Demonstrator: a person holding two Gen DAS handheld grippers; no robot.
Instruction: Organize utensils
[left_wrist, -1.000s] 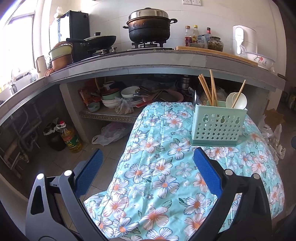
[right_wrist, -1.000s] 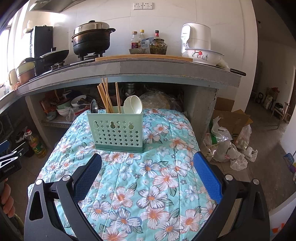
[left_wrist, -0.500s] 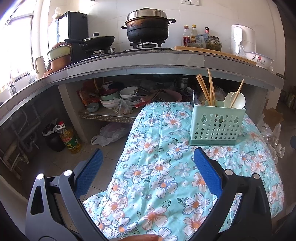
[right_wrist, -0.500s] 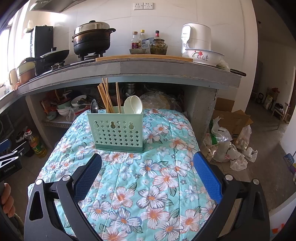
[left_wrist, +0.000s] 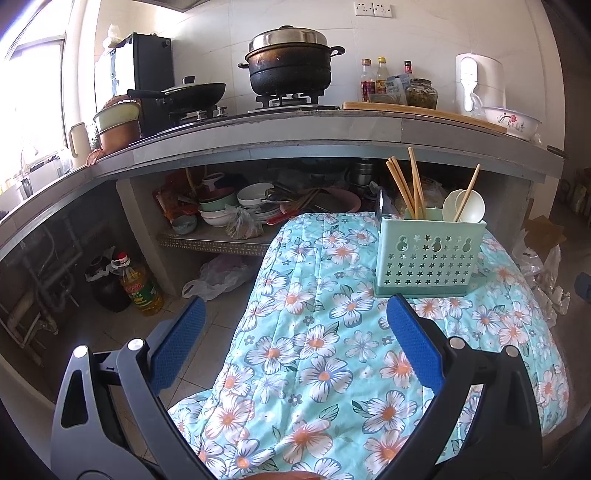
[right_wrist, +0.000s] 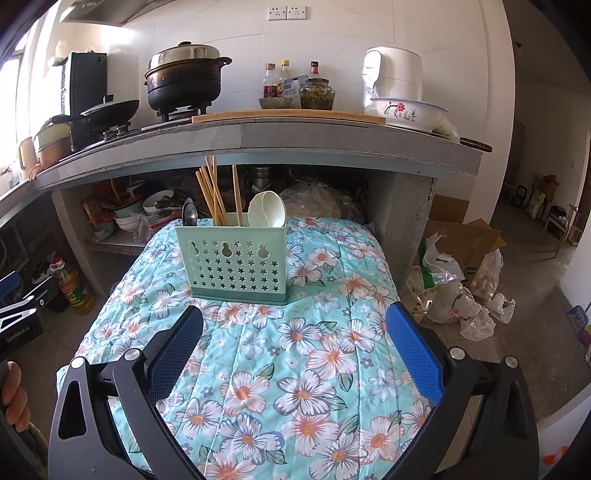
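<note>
The pale green perforated plastic utensil caddy stands upright on the turquoise quilted cloth with a flower print, toward the far end of the covered surface. Its front wall carries star-shaped and gourd-shaped cut-outs.

Caddy contents, right wrist view:
- Left compartment: dark metal spoon, bowl end up
- Middle compartment: bundle of light wooden chopsticks, leaning at mixed angles
- Right compartment: white ceramic soup spoons, bowls up

In the left wrist view one further chopstick leans across the white spoons.

The right gripper is released: its blue-padded jaws are spread wide and hold nothing. It hovers above the cloth, centred just in front of the caddy and apart from it.

The left gripper is likewise released, jaws spread wide and empty. It sits over the near left edge of the cloth, with the caddy ahead and to its right. Its body is also visible at the left edge of the right wrist view, with part of a hand below it.

Behind the covered surface runs a grey concrete kitchen counter. It bears a blackened lidded stock pot on a gas burner, a black frying pan, sauce bottles, and a white enamel basin with a red flower. Stacked bowls and plates occupy the shelf under the counter
</note>
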